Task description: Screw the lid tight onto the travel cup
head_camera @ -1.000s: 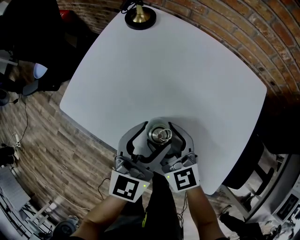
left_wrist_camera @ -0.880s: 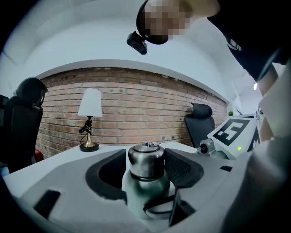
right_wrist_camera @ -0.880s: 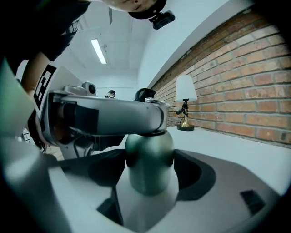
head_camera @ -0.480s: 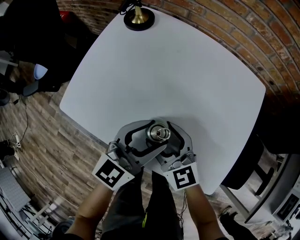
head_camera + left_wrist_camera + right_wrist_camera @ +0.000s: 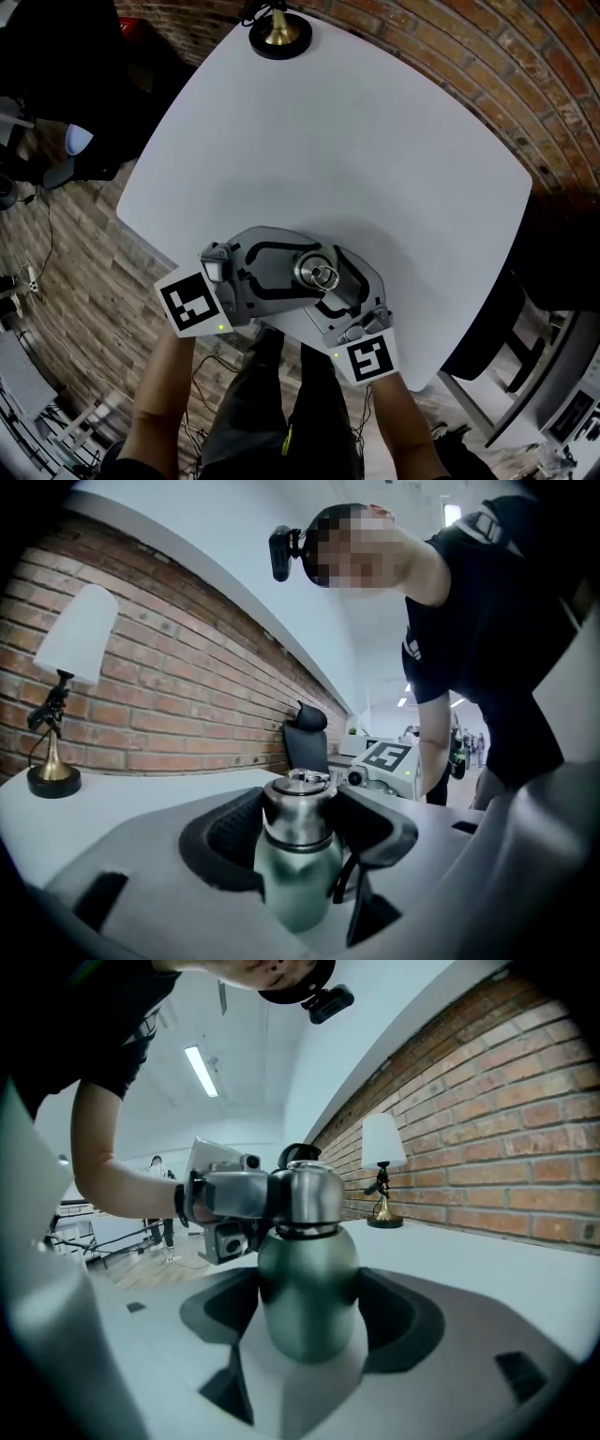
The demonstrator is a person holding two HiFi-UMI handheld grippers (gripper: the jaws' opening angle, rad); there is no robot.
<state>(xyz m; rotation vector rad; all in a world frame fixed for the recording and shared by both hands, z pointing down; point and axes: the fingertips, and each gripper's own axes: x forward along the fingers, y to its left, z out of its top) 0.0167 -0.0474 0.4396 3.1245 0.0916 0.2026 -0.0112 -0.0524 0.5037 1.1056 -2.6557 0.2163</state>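
Observation:
The travel cup (image 5: 319, 275), green with a steel lid, stands upright near the front edge of the white table (image 5: 356, 150). My left gripper (image 5: 312, 269) reaches in from the left, level with the cup's top. In the left gripper view its dark pads (image 5: 234, 832) press on both sides of the steel lid (image 5: 298, 806). My right gripper (image 5: 330, 281) comes from the near side. In the right gripper view it is shut on the green body (image 5: 307, 1288), below the lid (image 5: 305, 1194).
A lamp with a brass stem on a black base (image 5: 280, 36) stands at the table's far edge, by the brick wall (image 5: 525, 84). The table's front edge (image 5: 281, 323) lies just under the grippers. A black office chair (image 5: 305, 741) is beyond the table.
My left gripper has swung leftward around the cup, its marker cube moving away from the right one, jaws still about the lid. The right gripper and the cup have stayed in place.

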